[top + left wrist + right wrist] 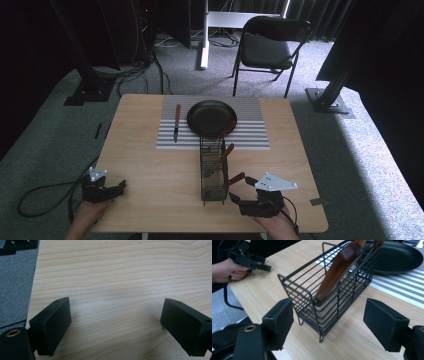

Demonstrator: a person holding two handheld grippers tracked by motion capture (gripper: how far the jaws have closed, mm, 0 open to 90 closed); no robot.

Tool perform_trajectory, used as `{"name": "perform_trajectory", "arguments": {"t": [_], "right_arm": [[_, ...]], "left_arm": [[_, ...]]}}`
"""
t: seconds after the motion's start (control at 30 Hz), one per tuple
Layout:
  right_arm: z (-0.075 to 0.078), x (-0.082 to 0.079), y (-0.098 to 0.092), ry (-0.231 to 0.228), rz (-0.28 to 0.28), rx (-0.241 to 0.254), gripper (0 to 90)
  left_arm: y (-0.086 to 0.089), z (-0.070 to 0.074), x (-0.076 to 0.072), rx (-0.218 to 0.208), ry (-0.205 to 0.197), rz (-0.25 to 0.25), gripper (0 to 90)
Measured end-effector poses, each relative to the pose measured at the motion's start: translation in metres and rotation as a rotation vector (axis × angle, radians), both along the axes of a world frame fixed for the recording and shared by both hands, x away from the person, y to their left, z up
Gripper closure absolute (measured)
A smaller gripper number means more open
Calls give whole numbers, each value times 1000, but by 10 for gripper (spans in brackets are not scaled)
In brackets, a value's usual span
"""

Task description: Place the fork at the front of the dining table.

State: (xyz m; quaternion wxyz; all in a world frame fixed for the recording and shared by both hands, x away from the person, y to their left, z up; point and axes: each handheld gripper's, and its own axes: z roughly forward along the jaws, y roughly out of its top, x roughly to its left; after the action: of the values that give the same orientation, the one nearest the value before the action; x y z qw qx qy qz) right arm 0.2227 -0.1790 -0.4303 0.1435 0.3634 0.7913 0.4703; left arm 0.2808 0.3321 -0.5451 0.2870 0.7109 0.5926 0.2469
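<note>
Grey carpet surrounds the wooden bench (150, 165) where your right gripper (329, 322), jaws wide and holding nothing, faces the wire basket (332, 297) already holding wooden-handled utensils (337, 272), while one knife (176, 122) seemingly awaits on the striped mat (250, 132) and your left gripper (115, 322) rests open.

grey carpet (45, 135) runs right around the pale wooden table (150, 180), and there's a bright wash of light falling across the floor on the right side while the left stays dim. behind the table a black folding chair (267, 47) stands alone, a white desk leg (204, 35) beside it with cables (145, 70) snaking over the carpet, and dark curtains (310, 12) close off the back. two black posts on base plates, one at the left (82, 65) and one at the right (337, 70), lean in from the corners.
</note>
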Motion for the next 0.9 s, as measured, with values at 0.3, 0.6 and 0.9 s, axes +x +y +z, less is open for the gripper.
{"name": "perform_trajectory", "arguments": {"t": [0.3, 0.6, 0.9], "right_arm": [[2, 7, 7, 38, -29, 63, 401], [2, 11, 11, 55, -88, 82, 586], [1, 14, 14, 92, -94, 101, 657]], "left_arm": [[0, 0, 0, 0, 0, 0, 95], [0, 0, 0, 0, 0, 0, 95], [0, 0, 0, 0, 0, 0, 95]]}}
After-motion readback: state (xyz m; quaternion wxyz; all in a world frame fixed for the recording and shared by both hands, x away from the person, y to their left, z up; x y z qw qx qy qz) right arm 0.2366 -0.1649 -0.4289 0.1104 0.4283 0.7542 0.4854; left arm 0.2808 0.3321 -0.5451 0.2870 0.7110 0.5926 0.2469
